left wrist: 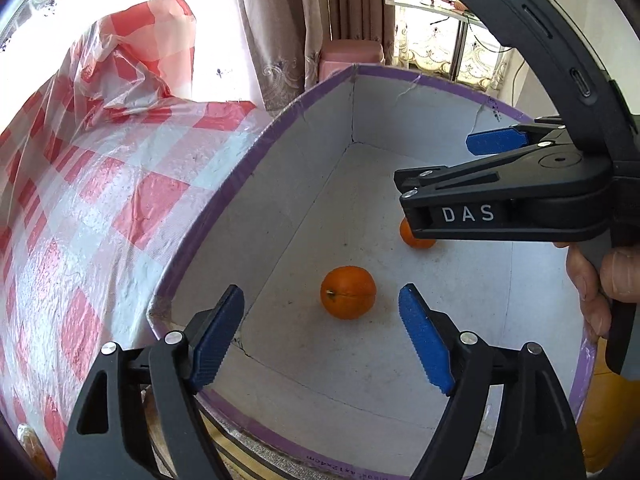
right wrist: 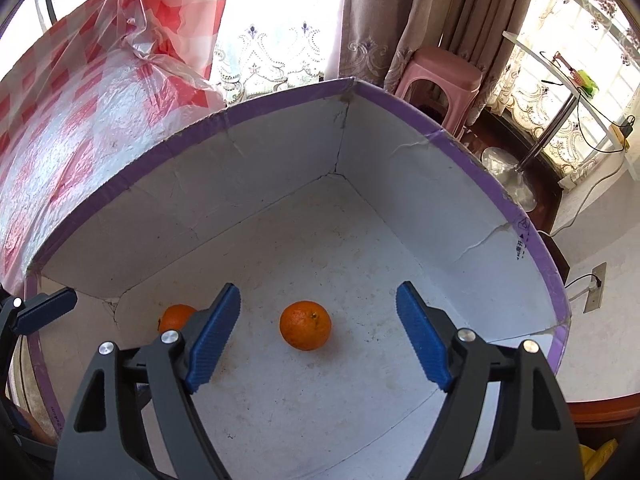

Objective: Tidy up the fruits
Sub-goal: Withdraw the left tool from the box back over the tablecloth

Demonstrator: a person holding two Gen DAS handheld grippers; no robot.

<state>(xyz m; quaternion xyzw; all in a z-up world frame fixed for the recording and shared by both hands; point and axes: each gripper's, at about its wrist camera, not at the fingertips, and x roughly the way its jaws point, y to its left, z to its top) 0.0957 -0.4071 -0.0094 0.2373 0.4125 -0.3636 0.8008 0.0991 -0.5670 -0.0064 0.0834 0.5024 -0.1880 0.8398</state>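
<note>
While both tools are hanging over the box [left wrist: 304, 200], I am looking down into it from each wrist. My left tool [left wrist: 322, 336] is standing wide open with nothing between its blue pads [left wrist: 216, 340], and one orange [left wrist: 348, 292] is lying on the box floor in the gap beyond them, clear of either pad. My right tool [right wrist: 318, 340] is likewise spread wide and gripping nothing; the second orange [right wrist: 305, 325] is sitting on the floor beyond its fingers, touching neither. In the left view that right tool is reaching in from the side above the box, and it is partly covering the second orange (only the lower half is showing). In the right view the first orange is peeking out behind the left-hand pad [right wrist: 214, 340], near a corner of the box, and the two fruits are lying well apart. A purple band is running along the box rim [right wrist: 492, 184]. A red-and-white checked cloth [left wrist: 100, 208] under clear plastic is covering the surface just beside the box. A pink stool [right wrist: 440, 80] is standing beyond the far corner, in front of the curtains [right wrist: 400, 20].
</note>
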